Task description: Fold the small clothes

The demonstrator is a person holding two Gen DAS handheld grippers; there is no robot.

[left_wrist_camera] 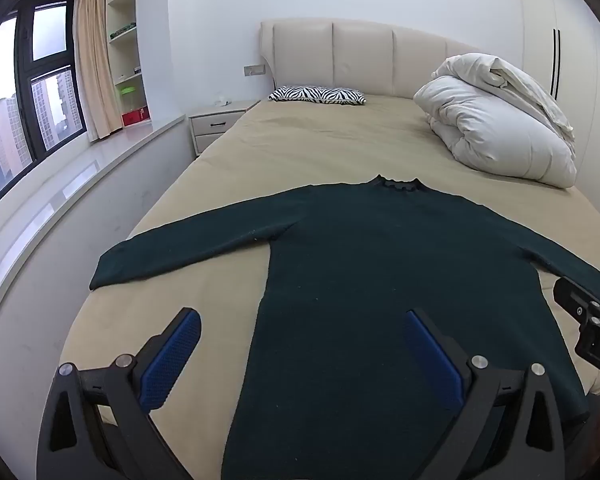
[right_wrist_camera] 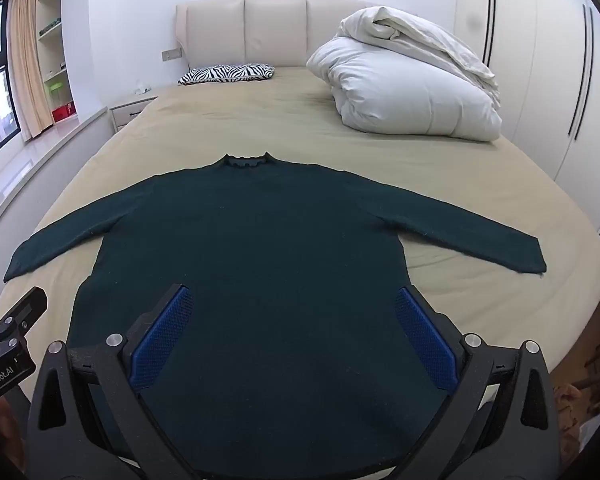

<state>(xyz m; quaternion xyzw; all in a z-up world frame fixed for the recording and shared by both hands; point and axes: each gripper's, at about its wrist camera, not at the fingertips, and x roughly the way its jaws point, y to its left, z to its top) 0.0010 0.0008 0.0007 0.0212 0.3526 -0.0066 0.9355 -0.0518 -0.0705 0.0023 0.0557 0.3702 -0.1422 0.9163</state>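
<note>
A dark green long-sleeved sweater (left_wrist_camera: 380, 260) (right_wrist_camera: 252, 248) lies flat on the beige bed sheet (left_wrist_camera: 300, 148) (right_wrist_camera: 260, 120), collar pointing to the headboard and both sleeves spread out sideways. My left gripper (left_wrist_camera: 300, 332) hovers open above the sweater's lower left side, one blue pad over bare sheet and the other over the cloth. Over the lower body of the sweater my right gripper (right_wrist_camera: 294, 312) stands open with nothing pinched between its blue pads. Each gripper shows at the edge of the other's view.
A zebra-striped pillow (left_wrist_camera: 318, 95) (right_wrist_camera: 226, 73) lies by the padded headboard. A bundled white duvet (left_wrist_camera: 496, 120) (right_wrist_camera: 408, 84) fills the far right of the bed. A nightstand (left_wrist_camera: 216, 124), window ledge and shelves are on the left, wardrobe doors (right_wrist_camera: 540, 60) on the right.
</note>
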